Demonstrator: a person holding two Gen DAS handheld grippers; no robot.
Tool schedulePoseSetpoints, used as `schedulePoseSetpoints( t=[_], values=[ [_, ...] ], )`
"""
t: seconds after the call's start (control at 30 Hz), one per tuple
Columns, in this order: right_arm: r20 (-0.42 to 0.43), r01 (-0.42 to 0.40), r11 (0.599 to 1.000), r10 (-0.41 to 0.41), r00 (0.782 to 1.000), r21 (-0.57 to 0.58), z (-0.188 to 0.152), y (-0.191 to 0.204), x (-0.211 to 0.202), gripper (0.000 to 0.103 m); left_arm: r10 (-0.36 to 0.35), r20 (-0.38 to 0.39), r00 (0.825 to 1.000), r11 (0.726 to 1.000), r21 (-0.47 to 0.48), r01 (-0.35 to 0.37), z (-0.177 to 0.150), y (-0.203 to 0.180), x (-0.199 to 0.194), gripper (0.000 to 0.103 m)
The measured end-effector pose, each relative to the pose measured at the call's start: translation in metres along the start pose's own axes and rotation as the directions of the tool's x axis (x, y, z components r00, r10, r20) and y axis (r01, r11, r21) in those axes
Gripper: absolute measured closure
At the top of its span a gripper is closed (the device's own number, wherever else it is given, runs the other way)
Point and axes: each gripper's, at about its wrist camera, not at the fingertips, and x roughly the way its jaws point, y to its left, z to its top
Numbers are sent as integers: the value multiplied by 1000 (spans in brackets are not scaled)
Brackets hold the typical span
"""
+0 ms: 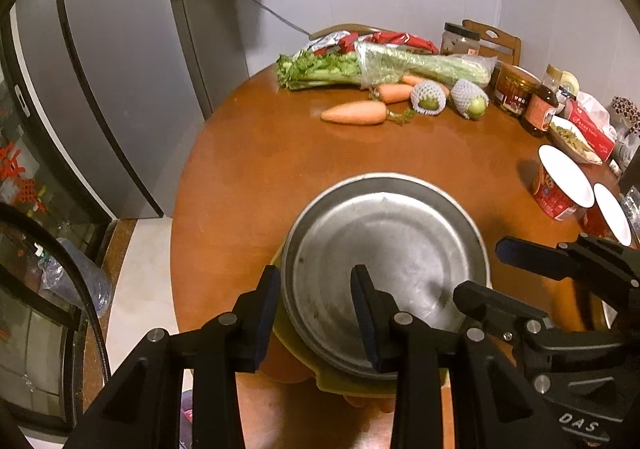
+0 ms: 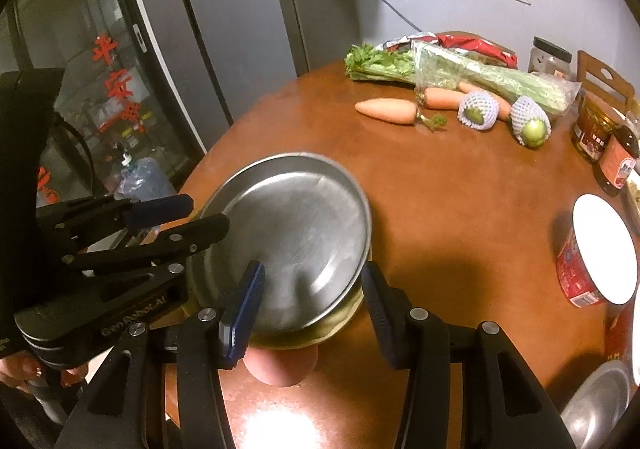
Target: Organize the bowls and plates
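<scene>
Hand-held gripper [image 2: 160, 221] lettering near steel plate [image 2: 296, 233]: "GenRobot.AI"

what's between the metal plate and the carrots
Bare tabletop only, between the metal plate and the nearest carrot; both wrist views show it.

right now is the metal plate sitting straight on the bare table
No, the metal plate rests on a yellow-green dish that shows under its near edge, not straight on the wooden table.

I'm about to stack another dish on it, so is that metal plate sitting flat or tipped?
Tipped. The metal plate rests askew on the yellow-green bowl: its far rim rides high, its near edge dips toward the camera.
</scene>
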Motion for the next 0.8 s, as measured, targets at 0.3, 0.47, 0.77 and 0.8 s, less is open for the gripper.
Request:
schedulePoseSetpoints(
  t=[0.3,0.47,0.77,0.8],
  values=[
    [10,9,1000,-10,1000,14,4,-13,-11,51,35,22,999,999,0,-35,20,4,-17,66],
    [12,29,998,-30,999,61,2,-27,-22,50,35,-2,999,999,-7,-36,24,16,-9,66],
    [-12,14,988,-12,1000,157,-8,-43,-24,45,-39,-60,997,999,-24,38,20,24,32,59],
    [-32,3,985,2,999,171,-11,-43,-18,45,-43,-69,997,999,-25,41,18,24,36,59]
  ],
)
